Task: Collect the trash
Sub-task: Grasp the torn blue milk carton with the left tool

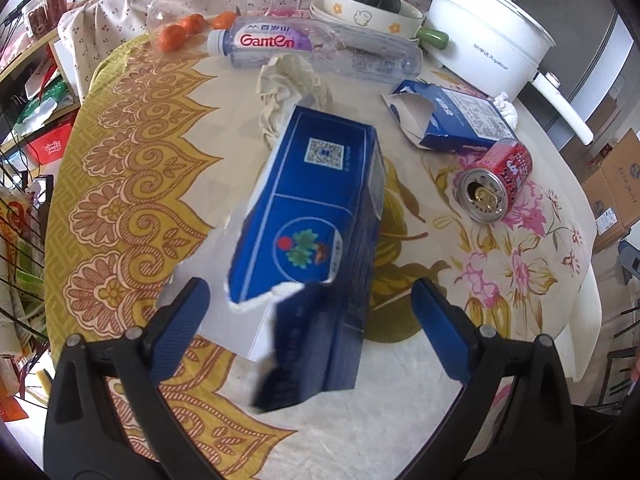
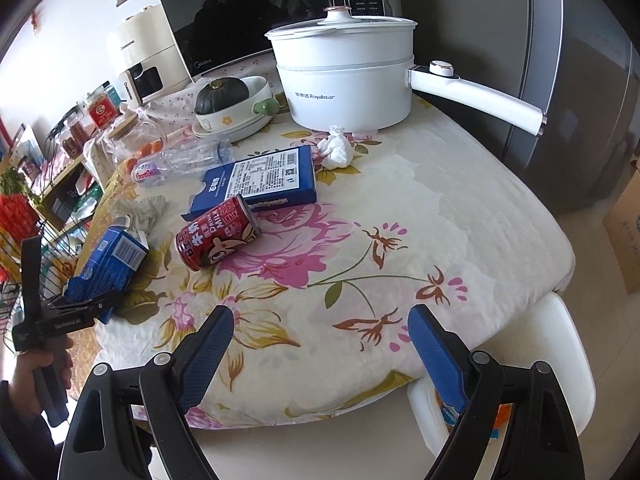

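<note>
A torn blue carton (image 1: 316, 216) lies on the flowered tablecloth between the fingers of my open left gripper (image 1: 310, 316), its near end between the pads, not gripped. The carton also shows in the right wrist view (image 2: 112, 256). Beyond it lie a crumpled tissue (image 1: 288, 84), an empty Ganten bottle (image 1: 304, 46), a second flat blue box (image 1: 452, 118) and a red can (image 1: 496, 182) on its side. My right gripper (image 2: 320, 340) is open and empty over the table's near edge. The can (image 2: 218, 232), box (image 2: 260, 180) and a white tissue wad (image 2: 336, 152) lie ahead of it.
A white Royalstar pot (image 2: 348, 80) with a long handle, a bowl with a green squash (image 2: 228, 104), a glass jar (image 1: 192, 4) and small oranges (image 1: 172, 36) stand at the back. A white bin (image 2: 560, 360) sits below the table's edge.
</note>
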